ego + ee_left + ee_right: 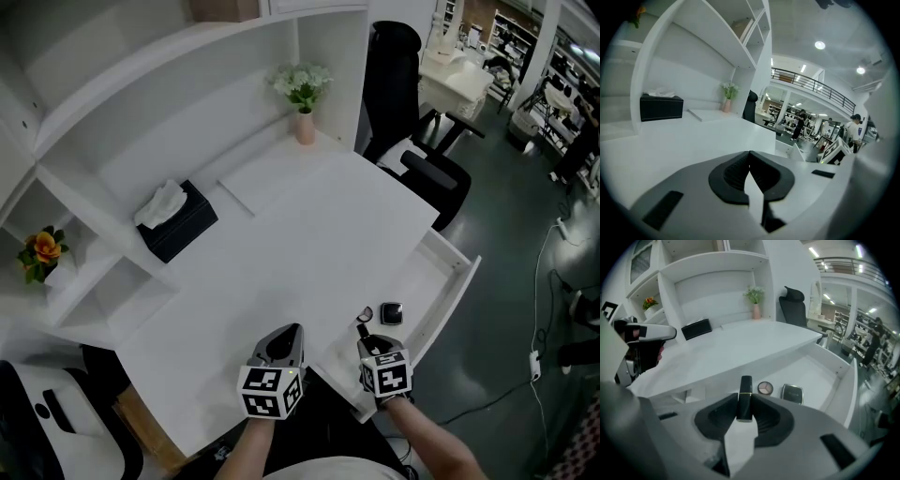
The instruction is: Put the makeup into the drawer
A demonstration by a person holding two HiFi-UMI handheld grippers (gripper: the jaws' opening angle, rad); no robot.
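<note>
My right gripper [364,337] [745,409] is shut on a black lipstick [745,397] with a gold band, which stands up between the pads. It hovers over the near end of the open white drawer [458,283] [813,373] at the desk's right side. On the drawer's floor lie a small round eyeshadow compact [765,388] [366,315] and a square black compact [792,393] [391,313], just ahead of the lipstick. My left gripper [292,335] [750,164] is over the desk's front edge, shut with nothing between its pads.
On the white desk [281,253] a black tissue box [176,220] sits at the back left and a pink vase of white flowers [303,103] in the far corner. Shelves rise behind, one holding an orange flower [42,251]. A black office chair [412,112] stands beyond the drawer.
</note>
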